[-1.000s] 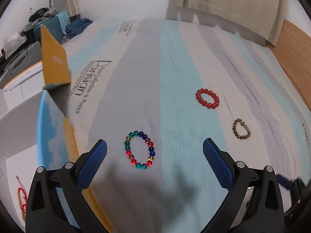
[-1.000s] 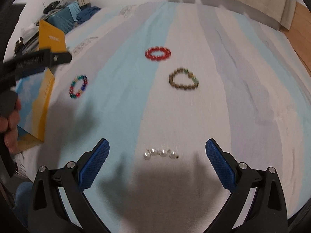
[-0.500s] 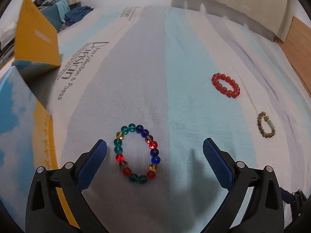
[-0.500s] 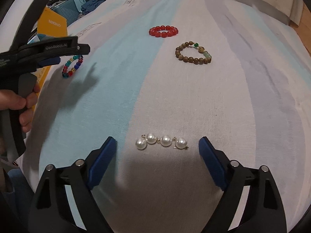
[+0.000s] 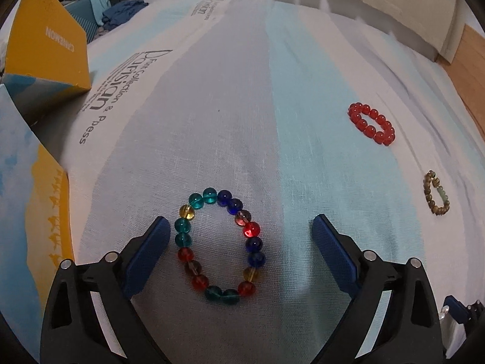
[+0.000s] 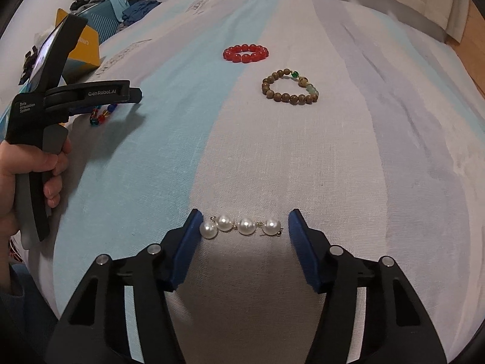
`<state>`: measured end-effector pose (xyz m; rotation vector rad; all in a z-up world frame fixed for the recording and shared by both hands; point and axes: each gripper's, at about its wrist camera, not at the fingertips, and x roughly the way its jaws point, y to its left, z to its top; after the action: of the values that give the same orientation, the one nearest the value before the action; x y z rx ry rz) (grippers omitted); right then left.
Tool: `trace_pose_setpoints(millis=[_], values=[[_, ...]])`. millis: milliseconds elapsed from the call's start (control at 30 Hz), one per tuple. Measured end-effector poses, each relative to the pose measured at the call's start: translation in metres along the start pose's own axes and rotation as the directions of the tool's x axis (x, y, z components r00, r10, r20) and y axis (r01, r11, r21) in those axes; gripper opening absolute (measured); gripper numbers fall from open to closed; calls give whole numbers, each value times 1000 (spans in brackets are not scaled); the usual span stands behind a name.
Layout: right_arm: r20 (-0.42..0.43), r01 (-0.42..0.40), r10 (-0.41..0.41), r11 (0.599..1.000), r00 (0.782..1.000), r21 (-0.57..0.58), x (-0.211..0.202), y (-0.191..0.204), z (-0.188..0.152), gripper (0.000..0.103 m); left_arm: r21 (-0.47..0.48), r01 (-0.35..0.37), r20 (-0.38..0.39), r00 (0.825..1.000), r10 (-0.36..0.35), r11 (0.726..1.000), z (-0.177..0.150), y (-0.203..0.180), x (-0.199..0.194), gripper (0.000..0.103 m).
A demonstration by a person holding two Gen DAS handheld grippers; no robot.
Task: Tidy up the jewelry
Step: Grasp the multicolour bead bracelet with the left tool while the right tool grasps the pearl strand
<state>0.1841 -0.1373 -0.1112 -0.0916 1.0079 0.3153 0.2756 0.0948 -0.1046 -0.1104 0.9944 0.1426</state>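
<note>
White pearl strand (image 6: pixel 241 226), lower centre, lies between our closing right gripper (image 6: pixel 242 227); pads not yet clamped. Left gripper (image 5: pixel 239 239) straddles multicoloured glass-bead bracelet (image 5: pixel 219 247), spread wide. Next: clamp, lift.

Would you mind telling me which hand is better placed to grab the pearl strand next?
The right. Its gripper already straddles the pearl strand, closing in, one finger beside the end pearl. The left gripper sits over the multicoloured bracelet instead.
</note>
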Motion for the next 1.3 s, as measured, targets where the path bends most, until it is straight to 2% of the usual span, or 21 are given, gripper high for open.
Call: trace_pose_setpoints(millis=[267, 333, 467, 600, 667, 833, 933, 1000, 1300], values=[[-7, 15, -15, 1000, 1000, -16, 2, 3, 1, 57, 12, -31, 8, 999, 31, 999, -4, -3, 0, 86], [-9, 11, -11, 1000, 1000, -17, 2, 2, 2, 57, 12, -40, 10, 999, 40, 999, -3, -3, 0, 78], [-12, 2, -2, 1000, 1000, -12, 1, 1, 2, 56, 8, -52, 8, 999, 52, 999, -4, -4, -2, 71], [-11, 4, -4, 1000, 1000, -3, 1, 0, 3, 49, 0, -49, 1, 999, 49, 999, -4, -2, -5, 57], [-10, 6, -6, 1000, 1000, -4, 1, 0, 4, 42, 3, -51, -3, 999, 51, 999, -4, -2, -5, 50], [-7, 11, -11, 1000, 1000, -17, 2, 2, 5, 30, 31, -26, -25, 999, 27, 999, -5, -7, -7, 20], [-3, 15, -15, 1000, 1000, -20, 2, 3, 5, 21, 40, -18, -26, 999, 19, 999, -6, -9, -8, 16], [-4, 16, -16, 1000, 1000, -22, 2, 3, 5, 21, 39, -5, -27, 1000, 6, 999, -6, -8, -9, 12], [7, 2, -1, 1000, 1000, -6, 0, 2, 7, 19, 41, 7, -7, 1000, -6, 999, -5, -8, -18, 10]])
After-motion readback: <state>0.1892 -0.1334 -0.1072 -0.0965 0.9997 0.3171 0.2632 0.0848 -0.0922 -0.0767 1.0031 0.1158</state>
